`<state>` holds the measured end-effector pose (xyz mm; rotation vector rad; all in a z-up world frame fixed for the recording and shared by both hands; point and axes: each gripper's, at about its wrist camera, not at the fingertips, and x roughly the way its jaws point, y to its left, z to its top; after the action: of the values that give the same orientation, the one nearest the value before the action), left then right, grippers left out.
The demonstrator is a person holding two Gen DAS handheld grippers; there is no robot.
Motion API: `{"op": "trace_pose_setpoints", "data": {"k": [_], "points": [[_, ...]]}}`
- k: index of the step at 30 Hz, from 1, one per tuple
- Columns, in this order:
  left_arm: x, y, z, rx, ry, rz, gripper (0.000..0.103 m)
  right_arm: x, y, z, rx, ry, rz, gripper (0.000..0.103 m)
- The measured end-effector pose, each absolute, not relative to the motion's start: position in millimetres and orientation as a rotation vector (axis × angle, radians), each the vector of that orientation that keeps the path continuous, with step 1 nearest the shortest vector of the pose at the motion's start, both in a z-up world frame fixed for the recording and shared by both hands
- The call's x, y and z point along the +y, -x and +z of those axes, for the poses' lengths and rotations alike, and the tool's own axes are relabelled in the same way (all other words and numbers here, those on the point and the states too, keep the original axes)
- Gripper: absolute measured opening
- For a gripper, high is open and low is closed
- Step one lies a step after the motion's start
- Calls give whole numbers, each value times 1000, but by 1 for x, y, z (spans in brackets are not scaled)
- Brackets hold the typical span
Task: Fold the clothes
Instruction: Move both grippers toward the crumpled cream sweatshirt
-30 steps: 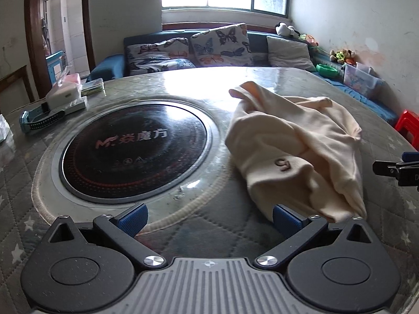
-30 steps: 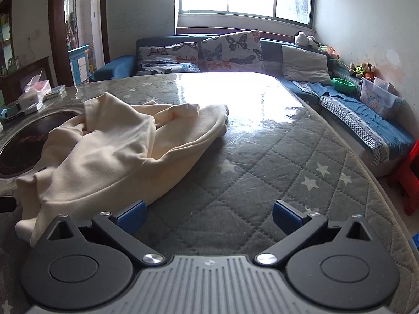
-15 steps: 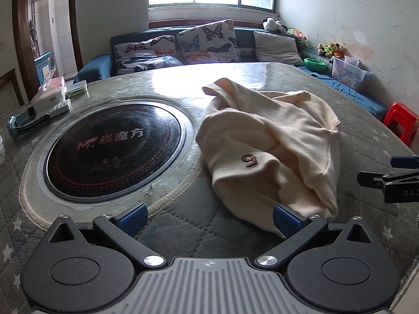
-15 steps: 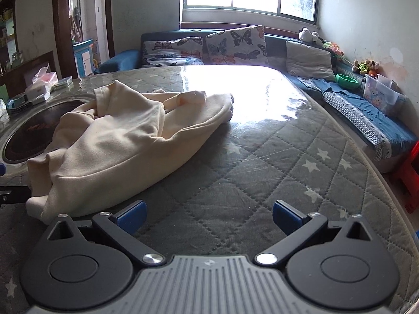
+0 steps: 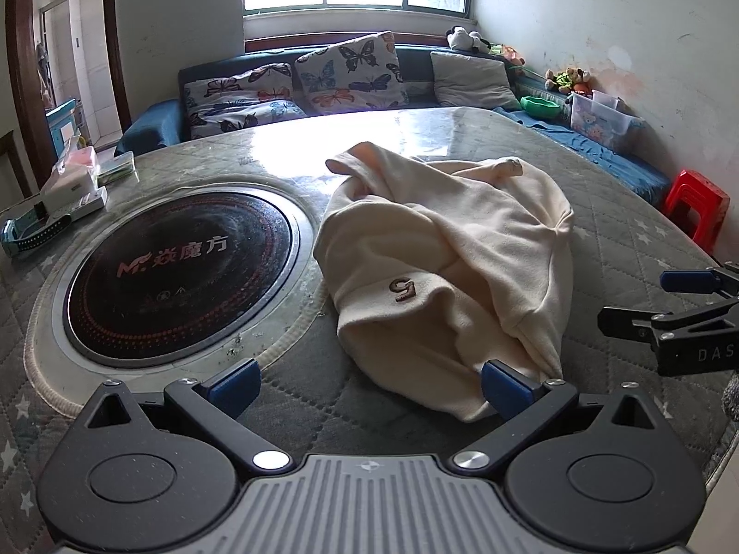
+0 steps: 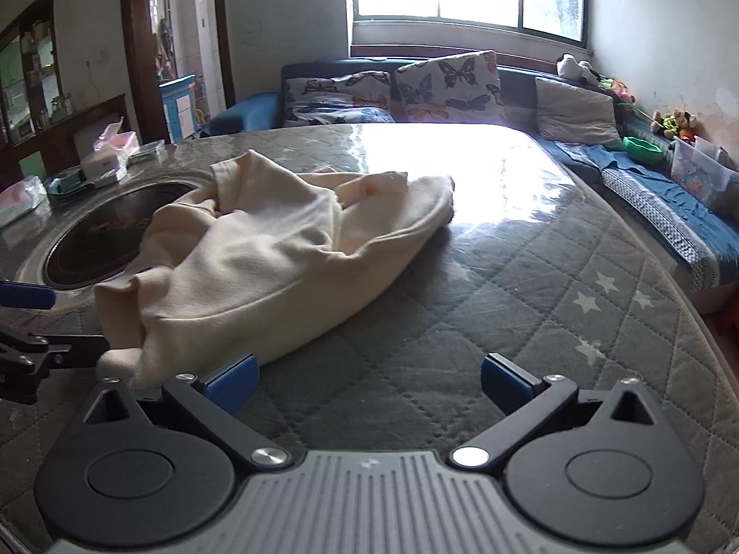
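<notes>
A crumpled cream garment (image 5: 452, 258) with a small brown "5" patch lies bunched on the quilted grey table cover (image 5: 637, 249). My left gripper (image 5: 367, 385) stands open at the garment's near edge, its right fingertip touching the cloth's hem. In the right wrist view the same garment (image 6: 277, 254) lies ahead to the left, and my right gripper (image 6: 367, 383) is open over bare table cover beside its near corner. Each gripper shows at the edge of the other's view: the right one (image 5: 665, 304), the left one (image 6: 27, 323).
A round black induction hob (image 5: 180, 267) is set in the table left of the garment. Tissue boxes and small items (image 5: 74, 180) sit at the far left edge. A sofa with butterfly cushions (image 5: 346, 69) lies beyond the table, a red stool (image 5: 697, 207) on the right.
Both grippers have shifted right and drawn back a little toward the table's near side. The garment now sits more centred in the left wrist view. It has not been gripped.
</notes>
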<state>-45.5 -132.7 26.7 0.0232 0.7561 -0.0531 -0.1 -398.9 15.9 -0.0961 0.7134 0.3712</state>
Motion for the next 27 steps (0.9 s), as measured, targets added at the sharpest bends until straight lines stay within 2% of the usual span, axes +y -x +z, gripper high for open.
{"op": "trace_pose_setpoints", "data": {"k": [13,16,27], "points": [[-102,28,27,782,-24,-87,103,-388,7,27,696,89,465,103],[-75,16,24,780,-32,-102,103,-380,6,29,695,111,489,103],[-67,0,28,764,-45,-83,103,-364,-3,39,653,162,522,103]]}}
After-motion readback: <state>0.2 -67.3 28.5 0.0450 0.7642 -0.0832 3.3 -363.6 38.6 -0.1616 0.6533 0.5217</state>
